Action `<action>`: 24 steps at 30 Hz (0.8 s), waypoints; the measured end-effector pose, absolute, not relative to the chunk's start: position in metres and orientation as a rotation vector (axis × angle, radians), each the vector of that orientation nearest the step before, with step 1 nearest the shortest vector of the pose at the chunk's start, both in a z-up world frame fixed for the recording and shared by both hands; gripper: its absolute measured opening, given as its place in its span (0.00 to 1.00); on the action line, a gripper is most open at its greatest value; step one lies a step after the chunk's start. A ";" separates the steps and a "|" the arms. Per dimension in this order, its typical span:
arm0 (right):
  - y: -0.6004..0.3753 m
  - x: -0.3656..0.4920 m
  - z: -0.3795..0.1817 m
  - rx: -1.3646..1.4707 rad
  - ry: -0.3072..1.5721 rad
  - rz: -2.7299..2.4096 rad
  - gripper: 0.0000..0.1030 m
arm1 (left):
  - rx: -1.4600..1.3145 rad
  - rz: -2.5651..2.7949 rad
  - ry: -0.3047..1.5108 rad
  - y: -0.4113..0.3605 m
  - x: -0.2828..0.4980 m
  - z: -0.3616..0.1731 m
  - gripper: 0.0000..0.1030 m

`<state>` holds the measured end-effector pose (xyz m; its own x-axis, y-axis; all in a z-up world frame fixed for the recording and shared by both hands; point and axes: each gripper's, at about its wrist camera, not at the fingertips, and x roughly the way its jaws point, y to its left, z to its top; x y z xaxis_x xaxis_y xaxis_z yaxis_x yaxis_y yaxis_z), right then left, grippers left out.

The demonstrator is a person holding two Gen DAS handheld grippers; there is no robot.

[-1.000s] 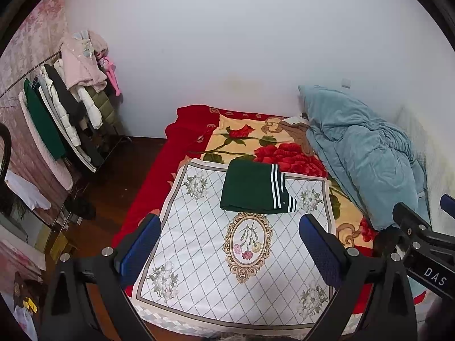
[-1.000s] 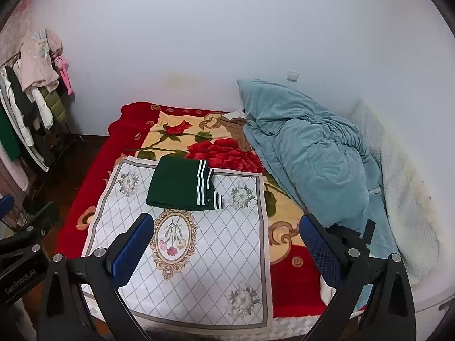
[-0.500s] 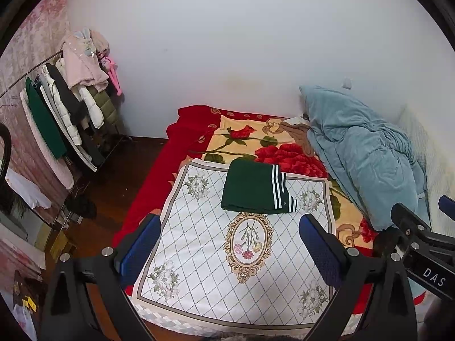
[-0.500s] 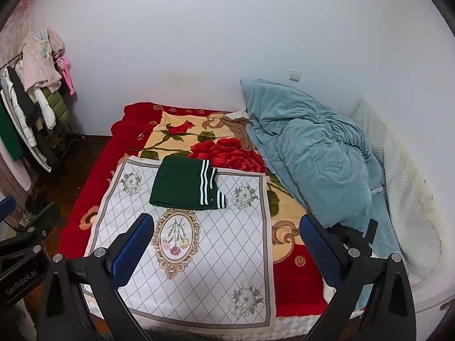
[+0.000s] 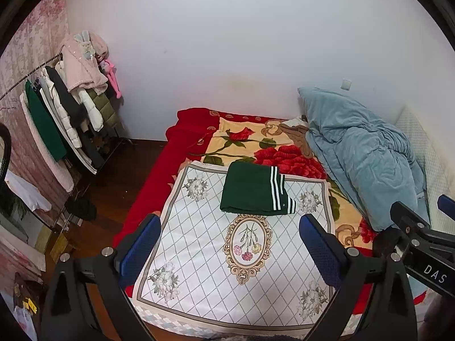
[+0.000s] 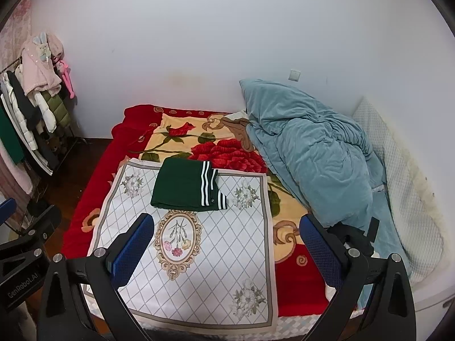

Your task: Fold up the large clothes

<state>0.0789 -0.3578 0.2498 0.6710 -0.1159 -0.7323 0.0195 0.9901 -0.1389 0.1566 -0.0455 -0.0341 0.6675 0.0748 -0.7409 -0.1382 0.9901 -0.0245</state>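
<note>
Rumpled blue duvet [image 6: 312,156] beside wall; clothes rack [image 5: 65,119] at left.

White letters "DAS" on the black body of the right tool [image 5: 426,258] at the right edge of the left wrist view, white "GenRobot.AI" on the black body of the left tool [image 6: 22,278] at the left edge of the right wrist view

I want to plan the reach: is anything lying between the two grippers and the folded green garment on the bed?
Nothing visible. The green garment lies alone on the white patterned cloth; only bare cloth separates it from the open left gripper and right gripper. The blue duvet sits aside.
</note>
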 end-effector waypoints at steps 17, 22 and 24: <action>-0.352 0.084 0.251 -0.112 0.846 -0.049 1.00 | -0.056 0.149 0.814 -0.050 0.157 -0.028 0.97; -0.352 0.083 0.250 -0.110 0.842 -0.054 1.00 | -0.062 0.159 0.798 -0.048 0.155 -0.027 0.97; -0.353 0.082 0.250 -0.111 0.836 -0.057 1.00 | -0.063 0.161 0.794 -0.048 0.154 -0.027 0.97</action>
<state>0.0820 -0.3527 0.2499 0.6696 -0.0946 -0.7367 0.0069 0.9926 -0.1212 0.1544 -0.0477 -0.0270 0.6895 0.1200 -0.7143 -0.1672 0.9859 0.0042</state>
